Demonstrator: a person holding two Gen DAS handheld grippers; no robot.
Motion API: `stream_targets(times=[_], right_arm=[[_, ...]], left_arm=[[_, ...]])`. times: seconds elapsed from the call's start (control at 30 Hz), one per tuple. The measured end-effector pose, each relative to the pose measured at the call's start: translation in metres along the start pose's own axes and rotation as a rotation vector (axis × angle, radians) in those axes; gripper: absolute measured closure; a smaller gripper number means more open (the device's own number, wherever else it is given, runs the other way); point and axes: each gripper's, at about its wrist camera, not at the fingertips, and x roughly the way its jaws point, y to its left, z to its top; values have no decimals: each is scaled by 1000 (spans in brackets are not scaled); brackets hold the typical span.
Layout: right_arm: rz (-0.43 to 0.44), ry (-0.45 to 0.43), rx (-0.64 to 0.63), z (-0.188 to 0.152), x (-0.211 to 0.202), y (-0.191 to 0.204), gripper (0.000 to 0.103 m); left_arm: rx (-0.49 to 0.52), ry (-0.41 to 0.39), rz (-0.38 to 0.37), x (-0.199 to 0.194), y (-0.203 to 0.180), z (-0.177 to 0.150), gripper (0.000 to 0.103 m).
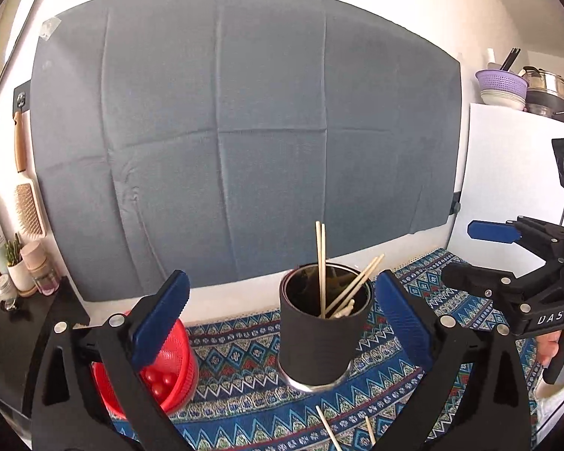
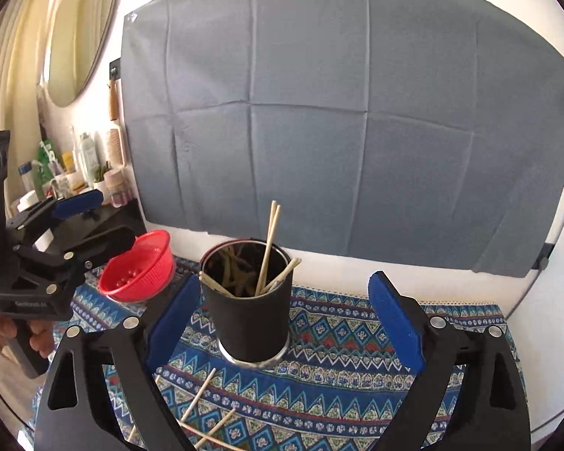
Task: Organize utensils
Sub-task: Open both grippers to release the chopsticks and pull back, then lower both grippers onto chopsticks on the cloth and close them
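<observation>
A black cylindrical holder (image 1: pixel 319 342) (image 2: pixel 251 319) stands upright on the patterned blue cloth (image 1: pixel 244 406) (image 2: pixel 338 368). Several wooden chopsticks (image 1: pixel 321 263) (image 2: pixel 269 244) stand inside it. Loose chopsticks (image 1: pixel 329 428) (image 2: pixel 199 398) lie on the cloth in front of the holder. My left gripper (image 1: pixel 280 319) is open and empty, just in front of the holder and above the cloth. My right gripper (image 2: pixel 284 319) is open and empty, also facing the holder. Each gripper shows in the other's view, the right one (image 1: pixel 470 251) and the left one (image 2: pixel 105 218).
A red colander (image 1: pixel 169 372) (image 2: pixel 137 267) with small red balls sits left of the holder. A grey cloth (image 1: pixel 244 131) hangs on the wall behind. Bottles and jars (image 2: pixel 75 173) stand on a black shelf at the left. Bowls and pots (image 1: pixel 507 90) sit at the far right.
</observation>
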Motion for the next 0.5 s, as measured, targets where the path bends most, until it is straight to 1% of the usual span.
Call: stream_targets(times=[0.03, 0.1, 0.17, 0.27, 0.4, 0.5], right_arm=[[-4, 4, -7, -3, -3, 2, 16], [-10, 7, -17, -10, -8, 5, 16], [-5, 14, -21, -17, -12, 6, 15], [0, 40, -15, -26, -10, 8, 15], [8, 76, -17, -42, -6, 12, 14], [19, 119, -23, -54, 3, 18, 14]], left_arm=[[-4, 11, 1, -3, -1, -2, 6], [7, 20, 28, -9, -4, -8, 6], [36, 23, 56, -15, -9, -13, 6], [81, 63, 99, -18, -15, -22, 6], [119, 134, 103, -18, -21, -41, 6], [128, 185, 106, -17, -23, -58, 6]])
